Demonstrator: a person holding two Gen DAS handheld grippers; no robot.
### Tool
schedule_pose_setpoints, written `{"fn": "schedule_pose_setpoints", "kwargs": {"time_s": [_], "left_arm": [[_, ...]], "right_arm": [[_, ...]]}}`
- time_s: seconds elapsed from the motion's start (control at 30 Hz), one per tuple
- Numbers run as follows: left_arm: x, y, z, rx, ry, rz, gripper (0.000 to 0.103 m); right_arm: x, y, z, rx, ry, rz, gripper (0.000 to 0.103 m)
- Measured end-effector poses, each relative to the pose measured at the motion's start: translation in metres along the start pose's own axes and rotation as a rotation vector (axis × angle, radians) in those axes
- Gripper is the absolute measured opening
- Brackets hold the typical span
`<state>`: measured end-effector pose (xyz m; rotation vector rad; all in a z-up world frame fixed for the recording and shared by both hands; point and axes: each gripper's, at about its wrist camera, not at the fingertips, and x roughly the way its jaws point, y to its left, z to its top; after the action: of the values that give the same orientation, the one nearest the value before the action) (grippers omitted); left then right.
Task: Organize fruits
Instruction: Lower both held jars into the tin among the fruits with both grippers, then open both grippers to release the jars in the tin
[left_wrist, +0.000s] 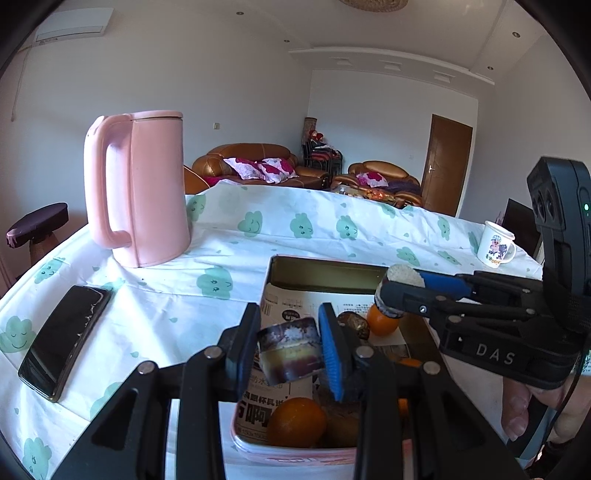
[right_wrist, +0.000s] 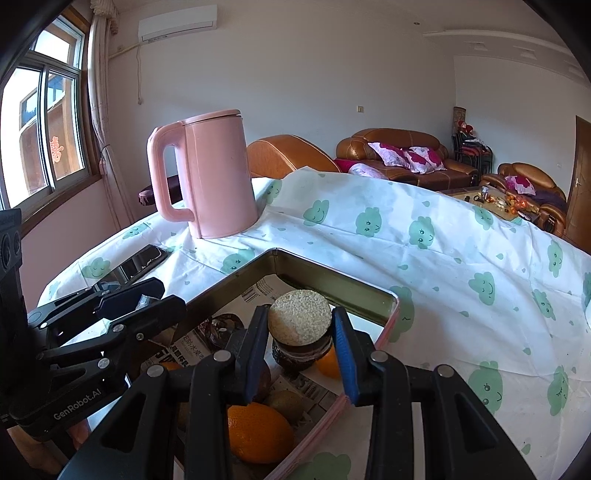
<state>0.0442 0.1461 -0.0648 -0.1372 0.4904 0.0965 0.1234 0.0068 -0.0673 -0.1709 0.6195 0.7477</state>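
Note:
A metal tin (left_wrist: 325, 271) (right_wrist: 332, 280) lined with newspaper holds oranges (left_wrist: 297, 421) (right_wrist: 256, 432), a kiwi (right_wrist: 286, 404) and dark fruits (left_wrist: 354, 323). My left gripper (left_wrist: 290, 349) is shut on a short piece of sugarcane (left_wrist: 290, 350) with a purple skin, above the tin's near part. My right gripper (right_wrist: 300, 332) is shut on another sugarcane piece (right_wrist: 300, 323), its pale cut end facing up, above the tin. It also shows in the left wrist view (left_wrist: 404, 275). The left gripper also shows in the right wrist view (right_wrist: 142, 301).
A pink kettle (left_wrist: 138, 188) (right_wrist: 208, 171) stands at the back left on the cloud-print cloth (left_wrist: 258, 229). A black phone (left_wrist: 64, 341) lies left of the tin. A white mug (left_wrist: 495, 243) stands at the far right. Sofas and a door are behind.

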Motion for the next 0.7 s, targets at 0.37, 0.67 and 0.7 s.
{"fn": "schedule_pose_setpoints", "kwargs": {"time_s": [0.37, 0.67, 0.7], "left_arm": [[0.015, -0.001, -0.005, 0.006, 0.085, -0.019, 0.034], [0.023, -0.004, -0.008, 0.020, 0.127, -0.028, 0.034], [0.024, -0.004, -0.008, 0.020, 0.128, -0.028, 0.034]], "right_arm": [[0.011, -0.002, -0.007, 0.002, 0.049, -0.007, 0.037], [0.015, 0.001, -0.008, -0.017, 0.073, -0.011, 0.037], [0.015, 0.003, -0.009, -0.026, 0.072, -0.015, 0.037]]}}
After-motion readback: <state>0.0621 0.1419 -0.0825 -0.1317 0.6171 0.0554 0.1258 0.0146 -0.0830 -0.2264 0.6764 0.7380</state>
